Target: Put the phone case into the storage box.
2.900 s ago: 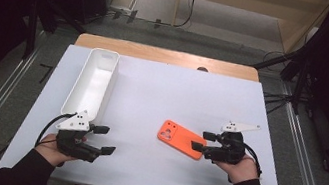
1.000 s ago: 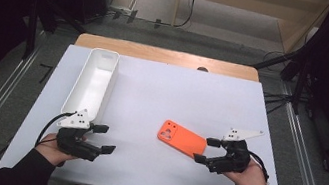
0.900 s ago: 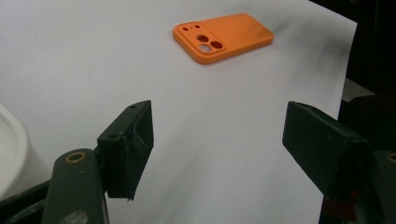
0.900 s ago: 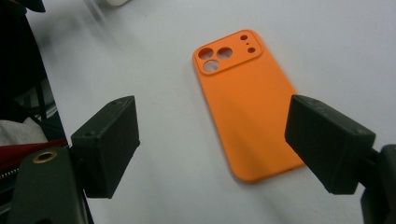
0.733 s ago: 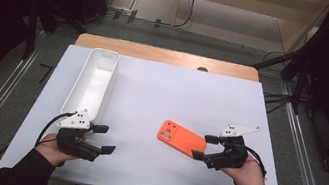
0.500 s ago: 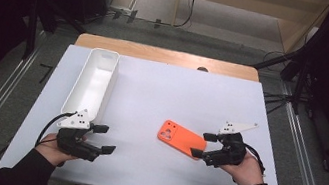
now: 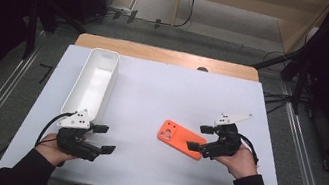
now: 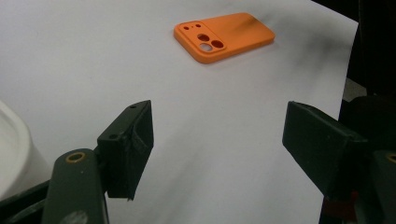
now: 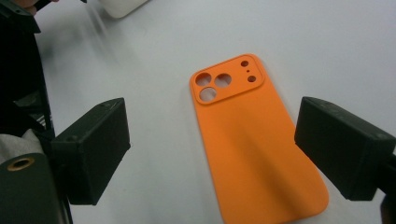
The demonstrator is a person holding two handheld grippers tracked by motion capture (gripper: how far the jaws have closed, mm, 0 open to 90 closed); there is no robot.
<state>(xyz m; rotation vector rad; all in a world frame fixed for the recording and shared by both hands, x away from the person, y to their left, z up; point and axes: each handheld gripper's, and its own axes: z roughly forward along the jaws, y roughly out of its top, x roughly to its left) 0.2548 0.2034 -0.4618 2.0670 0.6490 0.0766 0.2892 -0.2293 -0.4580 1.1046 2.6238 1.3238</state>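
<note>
A white sheet covers the wooden table.

Bright even light on the white table, dark surroundings; soft shadows, slightly blurred near jaws.

white tray cut off at left edge, forearms cropped below

White table: long white tray left, orange phone case right.
</note>
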